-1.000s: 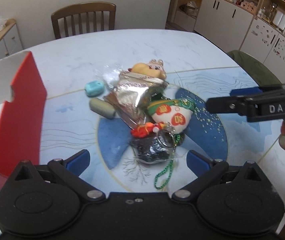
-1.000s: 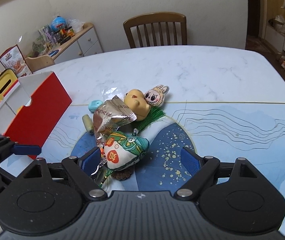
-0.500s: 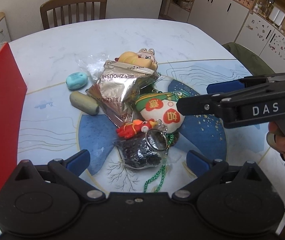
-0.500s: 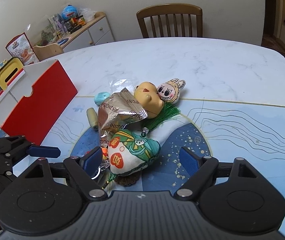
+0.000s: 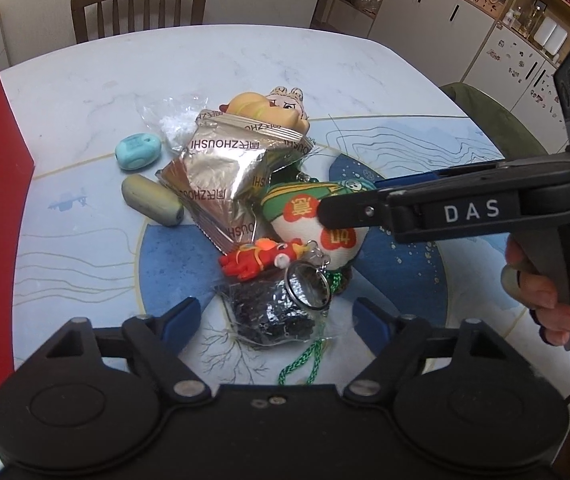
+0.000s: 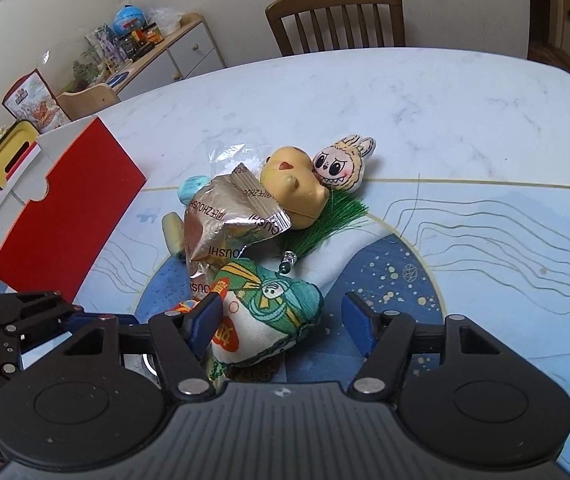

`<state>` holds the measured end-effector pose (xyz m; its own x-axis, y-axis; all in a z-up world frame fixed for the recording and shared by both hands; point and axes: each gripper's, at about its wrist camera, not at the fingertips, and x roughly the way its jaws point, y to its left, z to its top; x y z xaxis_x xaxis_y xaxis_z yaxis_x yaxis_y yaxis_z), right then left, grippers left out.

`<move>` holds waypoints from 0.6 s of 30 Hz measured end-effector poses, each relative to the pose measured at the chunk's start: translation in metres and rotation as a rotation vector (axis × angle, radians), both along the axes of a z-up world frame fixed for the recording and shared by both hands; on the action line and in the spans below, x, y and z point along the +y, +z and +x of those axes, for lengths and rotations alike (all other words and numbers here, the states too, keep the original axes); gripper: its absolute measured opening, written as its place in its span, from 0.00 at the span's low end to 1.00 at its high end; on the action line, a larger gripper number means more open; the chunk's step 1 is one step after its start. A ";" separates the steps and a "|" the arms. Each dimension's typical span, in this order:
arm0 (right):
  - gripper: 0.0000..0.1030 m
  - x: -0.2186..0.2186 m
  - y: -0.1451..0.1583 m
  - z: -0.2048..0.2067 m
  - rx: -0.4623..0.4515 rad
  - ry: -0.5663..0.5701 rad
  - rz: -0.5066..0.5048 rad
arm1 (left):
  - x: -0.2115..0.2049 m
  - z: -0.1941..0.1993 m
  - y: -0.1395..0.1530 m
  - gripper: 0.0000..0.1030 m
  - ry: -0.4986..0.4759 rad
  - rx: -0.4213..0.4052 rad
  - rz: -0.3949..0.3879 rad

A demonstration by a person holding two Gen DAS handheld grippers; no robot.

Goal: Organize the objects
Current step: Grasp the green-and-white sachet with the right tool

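Note:
A pile lies mid-table: a silver snack bag (image 5: 225, 184), a green-and-white plush sachet (image 6: 269, 316), a red lobster keychain (image 5: 257, 260), a dark crinkly packet (image 5: 273, 312), a yellow toy (image 6: 293, 188) and a bunny-face plush (image 6: 343, 166). My left gripper (image 5: 275, 320) is open, low over the table, with the dark packet and key ring between its blue fingertips. My right gripper (image 6: 281, 320) is open too, its fingers standing either side of the plush sachet; whether the pads touch it I cannot tell. In the left wrist view the right gripper (image 5: 353, 198) reaches in from the right over the sachet.
A red open box (image 6: 61, 216) stands at the table's left. A teal oval (image 5: 137, 151), a grey-green oval (image 5: 151, 200) and a clear plastic bag (image 5: 173, 116) lie between box and pile. A wooden chair (image 6: 337, 20) stands at the far edge. A hand (image 5: 541, 280) holds the right gripper.
Both grippers have moved in toward the pile. The right gripper's fingers now straddle the plush sachet, and the left gripper's fingertips flank the dark packet. The objects have not moved.

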<state>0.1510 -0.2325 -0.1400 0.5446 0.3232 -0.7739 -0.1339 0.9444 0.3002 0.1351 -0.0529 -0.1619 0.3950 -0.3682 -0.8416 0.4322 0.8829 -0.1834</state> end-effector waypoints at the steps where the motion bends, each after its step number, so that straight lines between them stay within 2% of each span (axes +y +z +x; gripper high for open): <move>1: 0.62 0.000 -0.001 0.001 0.001 0.000 0.004 | 0.000 0.000 0.000 0.76 0.000 0.002 -0.004; 7: 0.52 0.004 0.000 0.001 0.000 0.007 0.020 | -0.002 0.000 -0.001 0.62 -0.016 0.005 -0.006; 11: 0.45 0.004 0.002 0.000 -0.009 -0.001 0.025 | -0.001 -0.003 0.000 0.61 -0.019 -0.002 0.003; 18: 0.27 0.003 0.010 -0.005 -0.039 -0.016 0.034 | 0.004 -0.007 0.004 0.57 -0.012 -0.007 0.016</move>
<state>0.1457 -0.2294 -0.1296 0.5789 0.3401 -0.7410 -0.1314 0.9359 0.3269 0.1278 -0.0488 -0.1575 0.3965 -0.3599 -0.8445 0.4444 0.8802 -0.1665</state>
